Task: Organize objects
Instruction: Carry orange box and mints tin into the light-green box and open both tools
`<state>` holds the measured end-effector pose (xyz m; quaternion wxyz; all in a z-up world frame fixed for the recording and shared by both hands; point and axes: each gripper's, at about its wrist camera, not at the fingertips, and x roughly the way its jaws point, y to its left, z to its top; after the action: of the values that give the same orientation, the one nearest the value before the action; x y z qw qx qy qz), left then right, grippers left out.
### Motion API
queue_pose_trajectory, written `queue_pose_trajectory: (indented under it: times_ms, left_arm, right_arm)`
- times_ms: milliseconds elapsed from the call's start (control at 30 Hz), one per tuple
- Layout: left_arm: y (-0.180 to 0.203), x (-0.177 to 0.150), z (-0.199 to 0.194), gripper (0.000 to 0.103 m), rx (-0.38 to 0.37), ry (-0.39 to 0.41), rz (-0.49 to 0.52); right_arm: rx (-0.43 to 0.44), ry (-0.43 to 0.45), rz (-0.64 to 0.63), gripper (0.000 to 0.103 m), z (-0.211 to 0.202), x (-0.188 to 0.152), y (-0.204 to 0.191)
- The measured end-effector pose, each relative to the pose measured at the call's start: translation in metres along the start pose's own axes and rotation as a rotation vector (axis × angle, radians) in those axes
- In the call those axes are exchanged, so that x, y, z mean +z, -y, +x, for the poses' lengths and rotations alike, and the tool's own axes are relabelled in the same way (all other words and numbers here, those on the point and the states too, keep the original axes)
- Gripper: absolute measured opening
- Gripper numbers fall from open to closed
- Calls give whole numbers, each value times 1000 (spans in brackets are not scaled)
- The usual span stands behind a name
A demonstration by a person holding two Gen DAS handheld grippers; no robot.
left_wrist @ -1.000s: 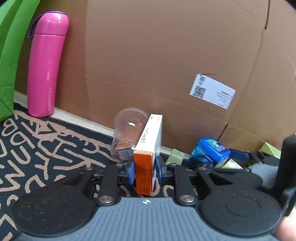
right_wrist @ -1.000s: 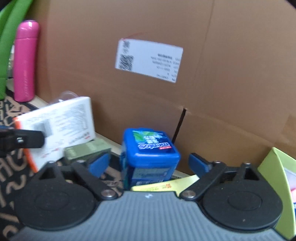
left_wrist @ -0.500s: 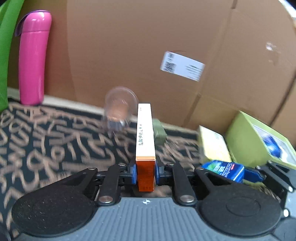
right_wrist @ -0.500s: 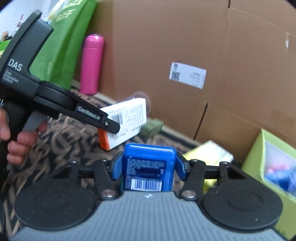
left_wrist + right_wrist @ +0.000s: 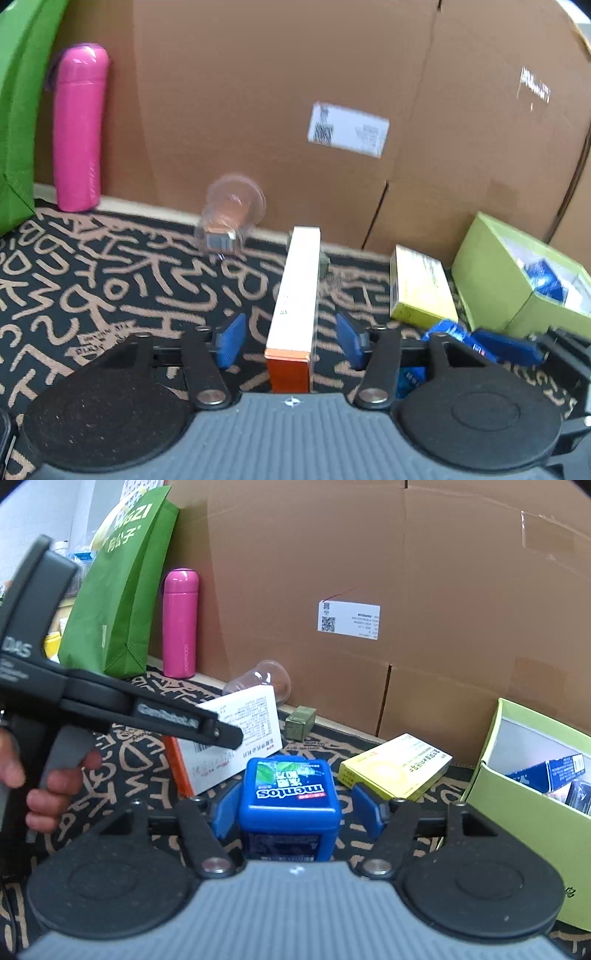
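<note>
Both grippers have just been opening: the left gripper (image 5: 291, 338) stands released around the orange-and-white box (image 5: 295, 306) on the patterned surface (image 5: 110, 280), the right gripper (image 5: 295, 808) slack beside the blue Mentos tub (image 5: 290, 805), so both items look set down near the green bin (image 5: 517, 812).

A black mat (image 5: 140, 760) with tan letters carries a pink bottle (image 5: 180, 624) and green bag (image 5: 118, 590) far left, a tipped clear cup (image 5: 258, 681), a small olive box (image 5: 301, 722), a yellow box (image 5: 395, 766), and a green bin (image 5: 517, 812) right.
</note>
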<state>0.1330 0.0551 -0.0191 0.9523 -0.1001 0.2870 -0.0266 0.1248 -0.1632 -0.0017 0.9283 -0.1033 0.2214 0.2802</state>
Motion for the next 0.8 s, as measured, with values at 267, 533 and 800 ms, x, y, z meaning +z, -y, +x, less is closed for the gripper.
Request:
queue_pose_trajectory:
  times_ms: [267,533,800]
  left_arm:
    - [6,-10,11,18,4,-57,34]
    - [39,9,-17,18,-71,24,97]
    - [114,41,-36,18,-185,125,206]
  right_arm:
    - [28,-32,26,55,12,-2,0]
    - [-44,129,66,55,-29,11,14]
    - [-224,389,182,55,-91,17,62]
